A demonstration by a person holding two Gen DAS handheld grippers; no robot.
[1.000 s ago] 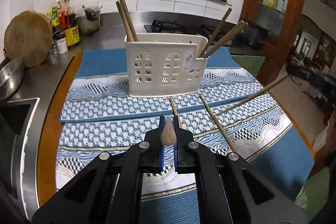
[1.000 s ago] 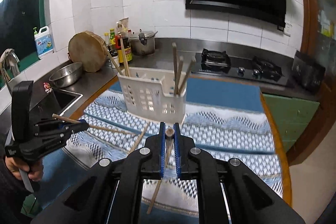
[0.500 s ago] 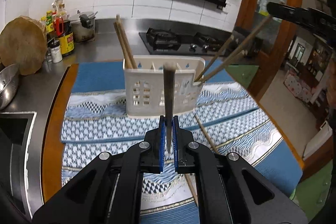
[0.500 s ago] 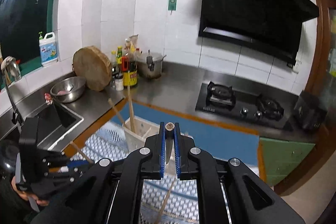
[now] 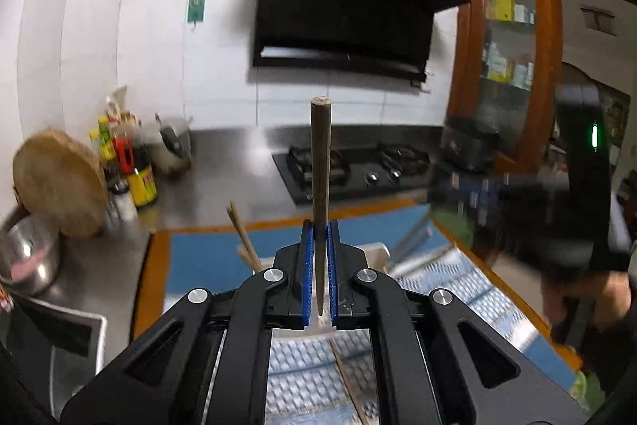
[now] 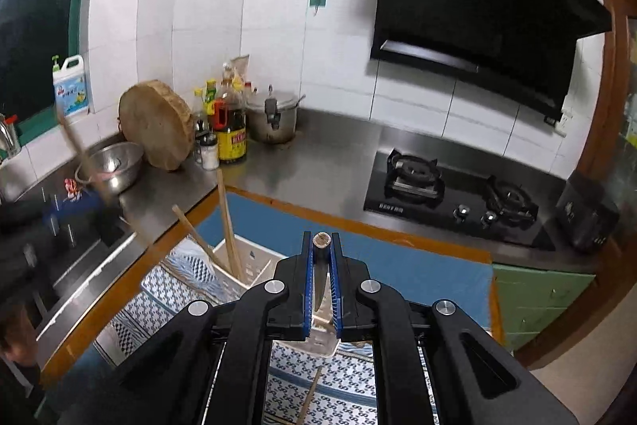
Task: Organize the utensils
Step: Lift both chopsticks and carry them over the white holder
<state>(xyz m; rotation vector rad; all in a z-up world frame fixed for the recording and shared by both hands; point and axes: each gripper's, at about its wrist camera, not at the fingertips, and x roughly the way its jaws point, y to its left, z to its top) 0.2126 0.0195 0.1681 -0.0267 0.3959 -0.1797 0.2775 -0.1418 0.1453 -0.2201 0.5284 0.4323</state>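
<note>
Both tongs, left [image 5: 318, 237] and right [image 6: 321, 253], each pinch a chopstick [image 5: 321, 162] upright, tips aimed into the white caddy [image 6: 254, 261] just below.

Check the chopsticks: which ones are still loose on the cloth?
One chopstick lies flat on the patterned cloth below the right gripper; others stand in the white holder or are gripped.

Each hand-held gripper, left [image 5: 319, 237] and right [image 6: 321, 249], has matte black angular linkage arms, round silver screws at the joints, and ribbed blue finger pads [image 5: 305, 273].
</note>
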